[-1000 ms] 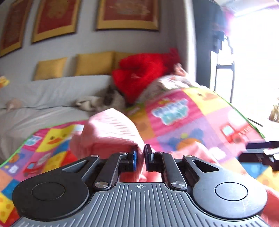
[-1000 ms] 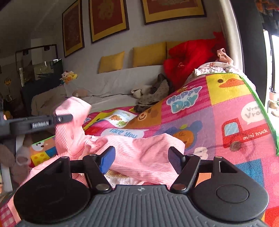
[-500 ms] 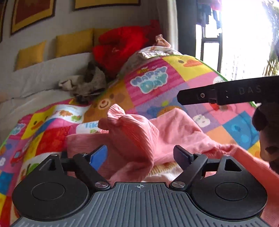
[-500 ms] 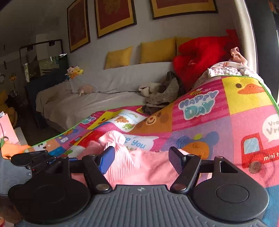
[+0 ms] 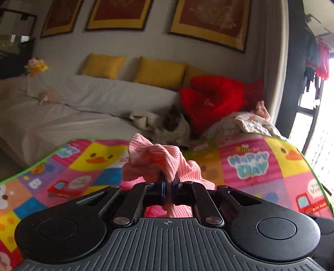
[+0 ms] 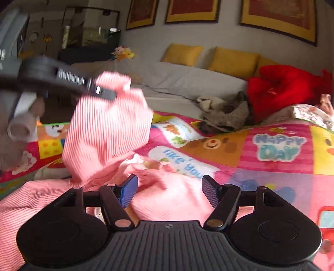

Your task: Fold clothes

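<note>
Spread across the foreground, a bright patchwork play mat [image 6: 261,158] printed with ducks, a bear face, a mini truck and the words "Happy Day". At 12 o'clock beyond it, a grey-sheeted bed [image 5: 87,104] backed by yellow cushions [image 5: 159,72]. At 1 o'clock, a heaped red blanket [image 5: 210,102]; just beside it, toward 12, crumpled grey-brown clothing [image 6: 225,116]. High on the wall, gold-framed red pictures [image 5: 208,19]. At 10 o'clock, a small plush toy [image 5: 34,66]. At 3 o'clock, a glaring window [image 5: 321,129].
</note>
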Action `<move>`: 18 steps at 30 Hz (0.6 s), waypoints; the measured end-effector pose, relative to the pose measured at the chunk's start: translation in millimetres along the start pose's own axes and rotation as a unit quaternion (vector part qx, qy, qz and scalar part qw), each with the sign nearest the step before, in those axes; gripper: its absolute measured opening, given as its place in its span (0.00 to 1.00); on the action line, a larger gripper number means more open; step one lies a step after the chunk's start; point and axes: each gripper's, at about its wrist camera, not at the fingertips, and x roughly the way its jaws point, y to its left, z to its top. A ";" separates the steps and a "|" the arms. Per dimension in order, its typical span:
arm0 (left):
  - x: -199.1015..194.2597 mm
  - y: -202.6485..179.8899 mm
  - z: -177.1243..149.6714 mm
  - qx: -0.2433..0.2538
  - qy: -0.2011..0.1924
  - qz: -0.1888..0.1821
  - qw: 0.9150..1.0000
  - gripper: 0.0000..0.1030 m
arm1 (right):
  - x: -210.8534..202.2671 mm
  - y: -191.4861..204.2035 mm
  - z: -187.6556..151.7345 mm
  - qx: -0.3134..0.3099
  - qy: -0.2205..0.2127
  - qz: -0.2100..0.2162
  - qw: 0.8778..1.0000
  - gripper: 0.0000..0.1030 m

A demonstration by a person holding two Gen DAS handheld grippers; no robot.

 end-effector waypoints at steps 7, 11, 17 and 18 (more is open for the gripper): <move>-8.1 17.7 11.3 -0.019 -0.012 0.003 1.000 0.06 | 62.3 24.4 -3.4 -0.006 0.043 -0.005 0.999 0.13; -7.8 20.3 11.6 -0.028 -0.011 -0.003 1.000 0.07 | 45.9 8.6 17.1 0.086 -0.007 0.053 0.995 0.13; -5.3 11.9 10.7 -0.031 -0.010 -0.018 0.999 0.07 | 52.3 13.1 1.9 0.091 0.046 0.080 0.992 0.27; -4.2 6.3 10.1 -0.028 -0.010 -0.023 0.999 0.07 | 35.7 5.2 0.6 0.091 0.029 0.070 0.993 0.30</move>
